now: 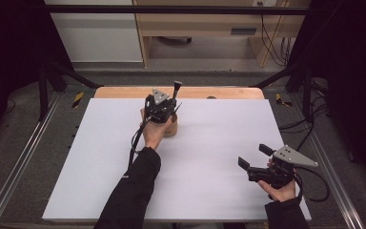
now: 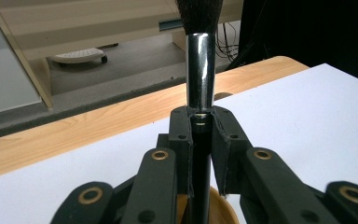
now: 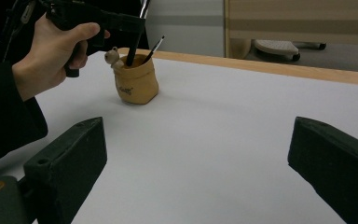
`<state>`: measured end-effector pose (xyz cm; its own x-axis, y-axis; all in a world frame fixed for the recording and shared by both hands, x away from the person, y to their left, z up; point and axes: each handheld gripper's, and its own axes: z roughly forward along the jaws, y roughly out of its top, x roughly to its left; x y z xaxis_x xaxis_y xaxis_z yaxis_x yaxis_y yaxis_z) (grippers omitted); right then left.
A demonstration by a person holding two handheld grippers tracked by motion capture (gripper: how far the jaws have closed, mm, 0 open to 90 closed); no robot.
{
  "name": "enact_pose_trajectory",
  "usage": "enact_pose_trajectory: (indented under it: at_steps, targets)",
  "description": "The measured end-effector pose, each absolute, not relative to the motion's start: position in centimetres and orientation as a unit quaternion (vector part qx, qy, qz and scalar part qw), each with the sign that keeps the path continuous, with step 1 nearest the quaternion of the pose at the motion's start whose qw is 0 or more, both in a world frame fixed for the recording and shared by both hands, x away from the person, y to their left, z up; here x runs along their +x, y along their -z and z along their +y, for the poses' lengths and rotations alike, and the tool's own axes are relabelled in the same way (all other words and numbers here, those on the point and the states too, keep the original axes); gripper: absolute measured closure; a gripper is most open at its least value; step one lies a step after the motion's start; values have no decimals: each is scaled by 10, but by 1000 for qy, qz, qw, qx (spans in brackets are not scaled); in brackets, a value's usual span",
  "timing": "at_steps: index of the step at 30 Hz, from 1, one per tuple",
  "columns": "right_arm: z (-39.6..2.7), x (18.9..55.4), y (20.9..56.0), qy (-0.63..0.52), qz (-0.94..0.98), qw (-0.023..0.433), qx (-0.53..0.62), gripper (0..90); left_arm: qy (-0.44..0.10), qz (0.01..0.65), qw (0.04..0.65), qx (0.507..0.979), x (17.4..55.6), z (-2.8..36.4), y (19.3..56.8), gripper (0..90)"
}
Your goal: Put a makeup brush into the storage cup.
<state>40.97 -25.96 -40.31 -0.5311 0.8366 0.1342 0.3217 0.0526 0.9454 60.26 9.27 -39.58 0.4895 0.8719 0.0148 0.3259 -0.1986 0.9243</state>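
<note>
Makeup brush (image 2: 200, 70): upright, clamped in the left gripper (image 1: 161, 106) at the black handle just below the chrome ferrule. Dark bristle head runs off the top edge of the left gripper view. The handle's lower end goes down into the tan pot (image 3: 136, 84); in the right gripper view the brush (image 3: 135, 44) leans slightly off vertical, foot inside the pot mouth.

Pot: small tan pouch-shaped holder, standing on the white board (image 1: 209, 157), roughly 12 o'clock from board centre, near the far edge. Small bear figure (image 3: 113, 57) on its rim at the 9 o'clock side as the right gripper view sees it. A second, thinner brush (image 3: 154, 48) stands in the pot, tilted toward 1 o'clock in that view. In the high view the pot (image 1: 171, 129) is mostly covered by the left hand (image 1: 153, 133) and gripper, directly above it.

Left gripper: jaws closed tight on the brush handle, pads pressed on both sides, pointing up and away from the person. Grey triangular plate on top.

Right gripper (image 1: 257, 160): jaws wide apart, nothing between them. Held in the right hand (image 1: 279, 188) at about 4 o'clock on the board, near the right edge, well apart from the pot. Jaws point toward 10 o'clock, roughly at the pot.

Board lies on a wooden table (image 1: 124, 92); a wood strip shows along the far edge.
</note>
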Motion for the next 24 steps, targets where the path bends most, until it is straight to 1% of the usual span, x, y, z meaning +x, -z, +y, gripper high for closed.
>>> enact_pose_trajectory:
  at_steps: [16, 17, 18, 19, 24]
  targets:
    - [-258, 410, 403, -545, 685, 238, 422, 51, -286, 413, 470, 726, 595, 94, 408, 790]
    - [-258, 410, 403, -545, 685, 238, 420, 51, -289, 410, 469, 727, 596, 95, 409, 790]
    - [-258, 410, 403, -545, 685, 238, 421, 51, -308, 398, 464, 728, 597, 97, 408, 790]
    - [-258, 409, 403, -545, 685, 237, 422, 51, -286, 412, 466, 728, 594, 96, 410, 790]
    - [-257, 409, 403, -543, 687, 237, 422, 51, -286, 414, 464, 729, 593, 97, 414, 790]
